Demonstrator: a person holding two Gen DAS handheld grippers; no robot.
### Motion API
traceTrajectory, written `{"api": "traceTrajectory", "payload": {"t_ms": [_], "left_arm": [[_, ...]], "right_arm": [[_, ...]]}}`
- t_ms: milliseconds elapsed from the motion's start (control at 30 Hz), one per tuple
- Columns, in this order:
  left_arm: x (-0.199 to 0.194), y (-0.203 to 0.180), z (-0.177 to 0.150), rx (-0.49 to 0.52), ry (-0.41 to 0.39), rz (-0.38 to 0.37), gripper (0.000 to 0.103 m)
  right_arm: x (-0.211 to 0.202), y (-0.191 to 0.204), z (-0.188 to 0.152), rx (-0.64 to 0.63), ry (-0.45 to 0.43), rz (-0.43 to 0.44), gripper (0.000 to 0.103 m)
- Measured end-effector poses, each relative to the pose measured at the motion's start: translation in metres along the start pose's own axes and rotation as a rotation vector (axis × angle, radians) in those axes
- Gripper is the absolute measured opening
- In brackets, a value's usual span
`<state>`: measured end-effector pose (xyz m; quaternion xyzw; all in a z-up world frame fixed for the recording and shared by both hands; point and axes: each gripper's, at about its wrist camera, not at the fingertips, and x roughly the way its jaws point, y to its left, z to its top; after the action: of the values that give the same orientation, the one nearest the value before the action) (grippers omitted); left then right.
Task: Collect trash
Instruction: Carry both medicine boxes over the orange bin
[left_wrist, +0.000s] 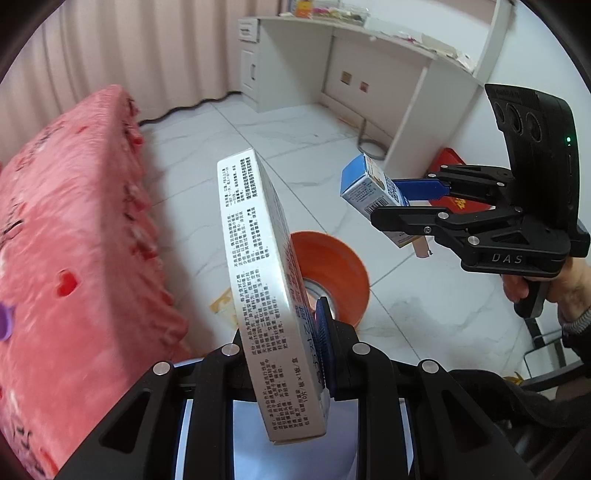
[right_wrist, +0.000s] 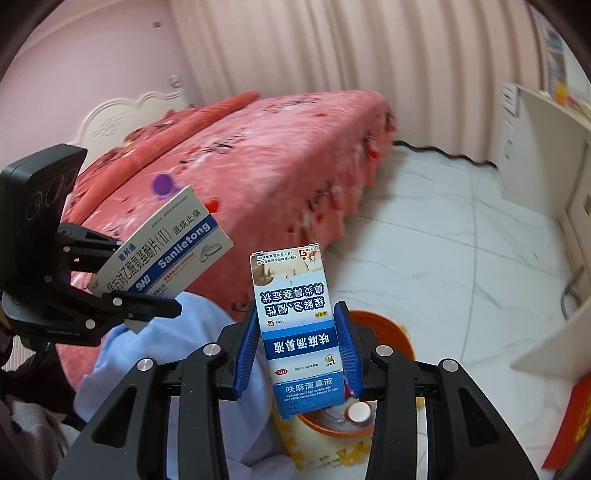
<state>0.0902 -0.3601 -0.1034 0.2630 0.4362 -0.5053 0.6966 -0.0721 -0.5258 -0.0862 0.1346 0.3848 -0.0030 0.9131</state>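
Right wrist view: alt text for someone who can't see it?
The right hand-held gripper clamps a blue-and-white nasal drops box above an orange bin. At left, the left hand-held gripper grips a Sanlietong tablet box beside a pink bed.

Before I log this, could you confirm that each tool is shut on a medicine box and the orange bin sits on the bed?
Not quite: the orange bin sits on the tiled floor beside the bed, as the left wrist view shows. The left tool and right tool are each shut on a box.
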Motion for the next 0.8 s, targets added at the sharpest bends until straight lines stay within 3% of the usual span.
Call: {"api": "traceTrajectory", "payload": {"t_ms": [300,467,533,567,600,800], "left_arm": [[0.057,-0.010,0.024,0.006,0.055,-0.094,0.025],[0.084,-0.011,0.032,0.013,0.089,-0.090,0.026],[0.094,-0.012,0.035,0.020,0.102,-0.075,0.042],[0.097,-0.012,0.035,0.025,0.107,-0.063,0.062],[0.098,-0.013,0.036,0.028,0.103,-0.051,0.066],[0.090,-0.003,0.035,-0.019,0.094,-0.049,0.066]], "right_arm": [[0.026,-0.051,-0.018,0.112,0.038,-0.036,0.040],[0.038,-0.065,-0.024,0.148,0.056,-0.045,0.040],[0.043,-0.071,-0.027,0.161,0.064,-0.047,0.040],[0.045,-0.071,-0.026,0.164,0.069,-0.045,0.040],[0.047,-0.072,-0.027,0.164,0.073,-0.045,0.040],[0.057,-0.069,-0.028,0.162,0.090,-0.032,0.041]]}}
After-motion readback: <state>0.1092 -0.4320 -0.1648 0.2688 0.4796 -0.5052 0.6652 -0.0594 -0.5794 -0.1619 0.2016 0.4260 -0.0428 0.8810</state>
